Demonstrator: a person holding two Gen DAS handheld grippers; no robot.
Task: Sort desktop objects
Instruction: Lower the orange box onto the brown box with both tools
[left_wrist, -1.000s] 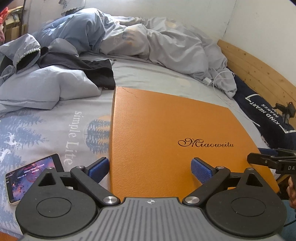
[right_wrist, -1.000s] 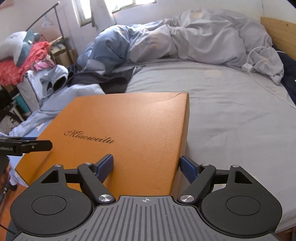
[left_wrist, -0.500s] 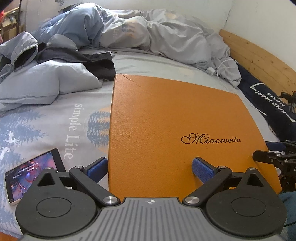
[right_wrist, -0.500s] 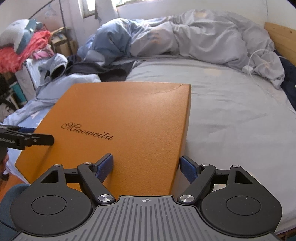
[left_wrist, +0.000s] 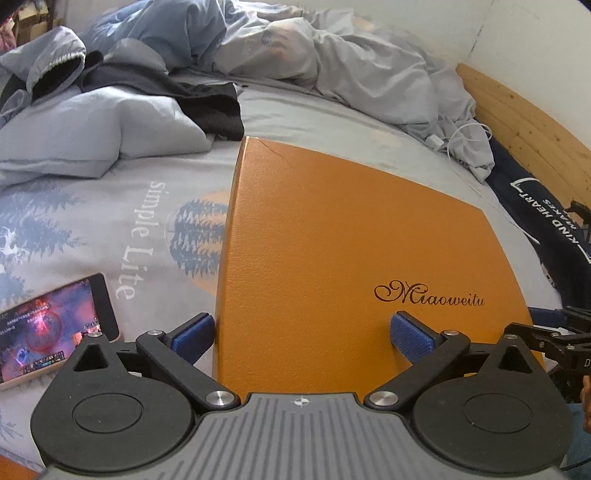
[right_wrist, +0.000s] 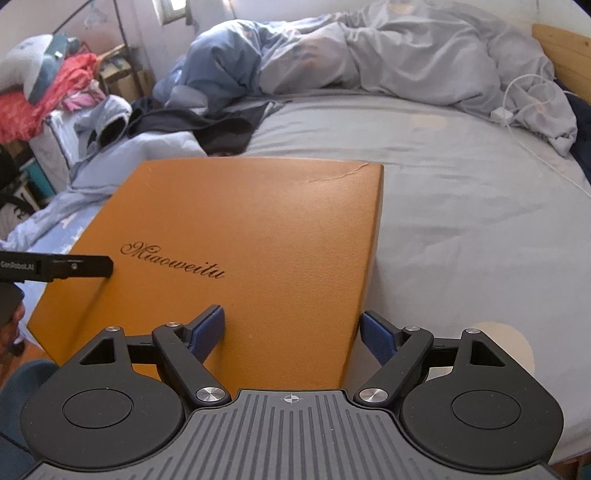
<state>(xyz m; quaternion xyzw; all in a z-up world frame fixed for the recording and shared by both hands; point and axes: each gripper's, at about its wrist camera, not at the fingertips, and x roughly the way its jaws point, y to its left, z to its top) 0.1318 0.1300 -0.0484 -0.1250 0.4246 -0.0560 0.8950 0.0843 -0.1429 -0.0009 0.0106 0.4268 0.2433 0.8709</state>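
Observation:
A large orange box (left_wrist: 343, 243) marked "Miaoweitu" lies flat on the bed; it also shows in the right wrist view (right_wrist: 236, 243). My left gripper (left_wrist: 303, 338) is open, its fingers astride the box's near left corner. My right gripper (right_wrist: 293, 330) is open, its fingers astride the box's near right corner. Each gripper shows at the edge of the other's view, the right one (left_wrist: 554, 339) and the left one (right_wrist: 55, 267). Neither holds anything.
A phone (left_wrist: 48, 325) with a lit game screen lies on the sheet left of the box. Crumpled duvet (left_wrist: 332, 62), pale pillow (left_wrist: 74, 136) and dark clothes (left_wrist: 207, 99) lie behind. A white charger cable (right_wrist: 517, 107) and wooden headboard (left_wrist: 528, 122) are at the right.
Both grippers have moved forward and slightly down toward the box; it looks larger and the far bedding has shifted up in both views. The jaws stayed open.

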